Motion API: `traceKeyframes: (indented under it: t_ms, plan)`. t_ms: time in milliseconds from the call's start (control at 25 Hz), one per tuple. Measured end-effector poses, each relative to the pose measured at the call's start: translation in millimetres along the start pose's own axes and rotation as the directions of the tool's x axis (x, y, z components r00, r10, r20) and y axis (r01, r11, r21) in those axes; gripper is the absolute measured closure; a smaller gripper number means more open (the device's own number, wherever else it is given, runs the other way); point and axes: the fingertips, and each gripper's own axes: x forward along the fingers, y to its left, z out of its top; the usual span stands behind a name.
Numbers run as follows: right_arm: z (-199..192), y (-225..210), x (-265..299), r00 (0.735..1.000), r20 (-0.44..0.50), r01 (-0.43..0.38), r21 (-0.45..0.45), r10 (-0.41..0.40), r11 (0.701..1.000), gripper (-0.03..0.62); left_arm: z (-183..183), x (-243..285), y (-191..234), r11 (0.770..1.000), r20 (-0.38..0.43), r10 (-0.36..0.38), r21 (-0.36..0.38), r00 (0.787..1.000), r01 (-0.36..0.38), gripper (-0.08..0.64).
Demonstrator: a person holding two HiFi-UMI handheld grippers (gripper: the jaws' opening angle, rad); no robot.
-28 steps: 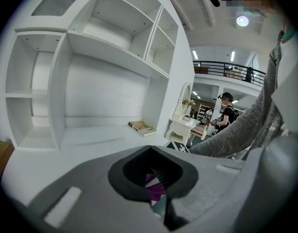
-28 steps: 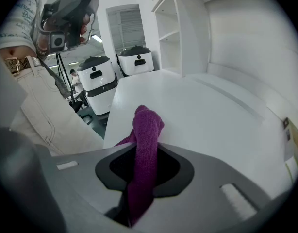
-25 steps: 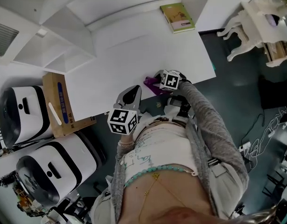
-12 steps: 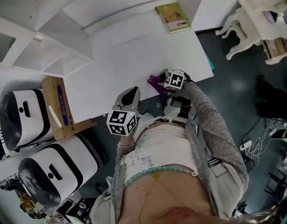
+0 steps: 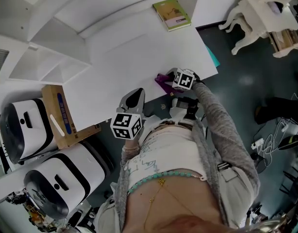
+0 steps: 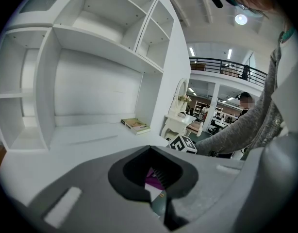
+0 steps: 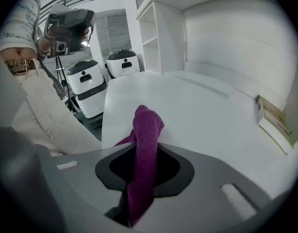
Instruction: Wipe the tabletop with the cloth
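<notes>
The purple cloth (image 5: 163, 80) lies bunched at the near edge of the white tabletop (image 5: 134, 57), right of centre. My right gripper (image 5: 171, 78) is shut on it. In the right gripper view the cloth (image 7: 147, 130) runs up between the jaws and sticks out past the tips of the right gripper (image 7: 147, 153) over the tabletop (image 7: 197, 115). My left gripper (image 5: 134, 97) hovers at the table's near edge, left of the cloth, shut and holding nothing. Through the left gripper (image 6: 150, 152) a scrap of the cloth (image 6: 153, 178) shows.
A green book (image 5: 172, 14) lies at the table's far right corner. White shelving (image 5: 52, 57) borders the left side. A cardboard box (image 5: 61, 115) and two white machines (image 5: 57, 178) stand at the near left. Ornate white furniture (image 5: 265, 8) stands on the floor at right.
My right gripper has slid the cloth a little to the right along the table's near edge. The left gripper has stayed where it was.
</notes>
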Motion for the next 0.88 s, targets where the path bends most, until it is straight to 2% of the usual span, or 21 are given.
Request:
traceKeyframes:
  t_ms: [320,880]
  plan:
    - [-21,-10,-16,0.999,0.008,0.036,0.031,-0.036,0.999,0.495,5,12,-10,1.000,-0.011,-0.011,0.026,1.000,0.011,0.560]
    - [-53,-30,-41,0.998,0.015,0.065,0.072,-0.066,0.995,0.495,11,38,-37,0.999,-0.006,-0.016,0.029,1.000,0.016,0.560]
